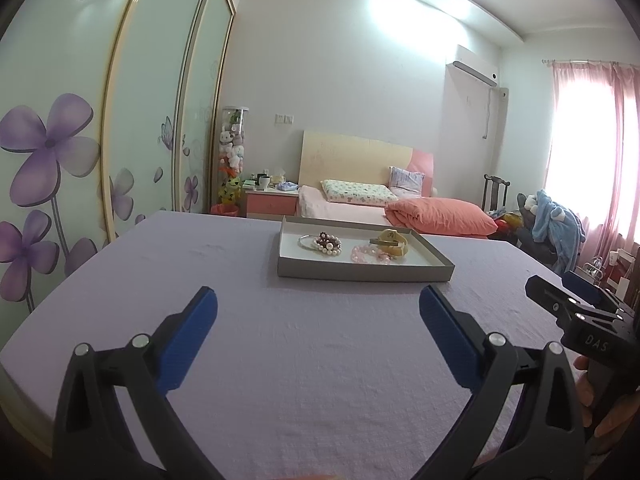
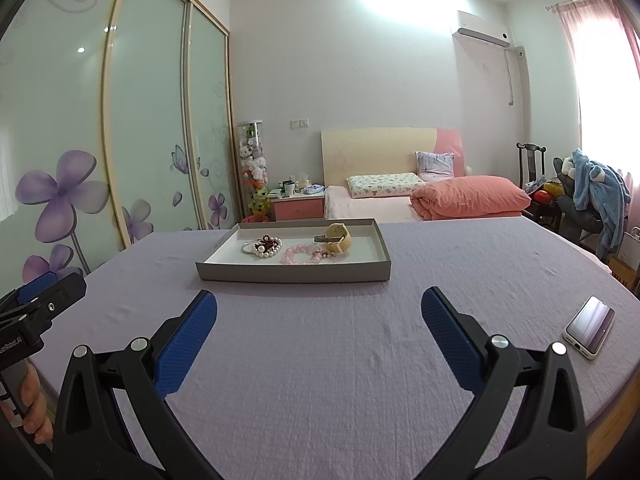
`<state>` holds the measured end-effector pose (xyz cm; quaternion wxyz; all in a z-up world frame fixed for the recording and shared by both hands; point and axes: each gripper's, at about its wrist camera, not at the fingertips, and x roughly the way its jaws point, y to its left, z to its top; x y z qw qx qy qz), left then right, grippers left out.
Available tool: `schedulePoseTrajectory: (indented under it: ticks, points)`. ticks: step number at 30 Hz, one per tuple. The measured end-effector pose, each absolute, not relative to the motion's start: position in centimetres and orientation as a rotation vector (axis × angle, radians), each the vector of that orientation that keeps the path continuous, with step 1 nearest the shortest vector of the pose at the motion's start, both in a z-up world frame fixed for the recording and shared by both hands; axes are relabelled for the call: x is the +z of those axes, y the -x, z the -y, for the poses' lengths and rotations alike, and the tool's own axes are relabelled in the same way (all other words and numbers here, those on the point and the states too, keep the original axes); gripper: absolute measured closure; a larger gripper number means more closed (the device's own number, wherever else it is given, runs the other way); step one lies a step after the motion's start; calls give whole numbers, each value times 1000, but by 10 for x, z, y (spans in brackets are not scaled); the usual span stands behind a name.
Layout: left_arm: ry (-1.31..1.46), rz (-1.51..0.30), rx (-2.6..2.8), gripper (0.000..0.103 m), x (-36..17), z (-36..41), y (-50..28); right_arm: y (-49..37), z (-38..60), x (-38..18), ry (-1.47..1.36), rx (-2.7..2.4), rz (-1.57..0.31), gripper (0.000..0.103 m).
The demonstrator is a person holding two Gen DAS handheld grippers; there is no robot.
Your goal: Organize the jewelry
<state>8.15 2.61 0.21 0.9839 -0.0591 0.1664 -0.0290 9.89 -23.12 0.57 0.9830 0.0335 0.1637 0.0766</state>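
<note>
The left gripper [image 1: 318, 312], black-framed with blue textured pads, stands wide apart and holds nothing above the near part of the lavender cloth-covered table [image 1: 160, 264]. Ahead of it, toward the table's far edge, sits the shallow grey cardboard tray [image 1: 360, 274] with a white floor. Inside, from left to right, lie a thin silver bangle [image 1: 306, 241], a white pearl bracelet [image 1: 329, 249] tangled with dark red beads, a pale pink bead bracelet [image 1: 366, 255], and a yellowish-cream wristwatch [image 1: 394, 242] with a wide strap, the last two touching. The right gripper [image 2: 319, 312], built the same, is likewise spread wide and empty, well short of the tray.

All the jewelry seen is already in the tray, and none lies loose on the cloth, so the gathering looks done or the sorting has not begun; which is hard to judge. Neither gripper touches anything.

Near the table's right edge lies a white-cased smartphone [image 2: 590, 327], screen up. The cloth is faintly wrinkled. Beyond are a flower-printed sliding wardrobe [image 2: 120, 128], a pink-quilted bed [image 2: 460, 200] and a pink-curtained window [image 2: 600, 60].
</note>
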Motion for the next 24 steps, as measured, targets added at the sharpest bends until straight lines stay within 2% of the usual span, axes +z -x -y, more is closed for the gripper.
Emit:
schedulePoseTrajectory:
  ticks: [24]
  points:
    - [128,-347,-63,4,-2,-24,-83,-101,230,1,-71,154,-337,2]
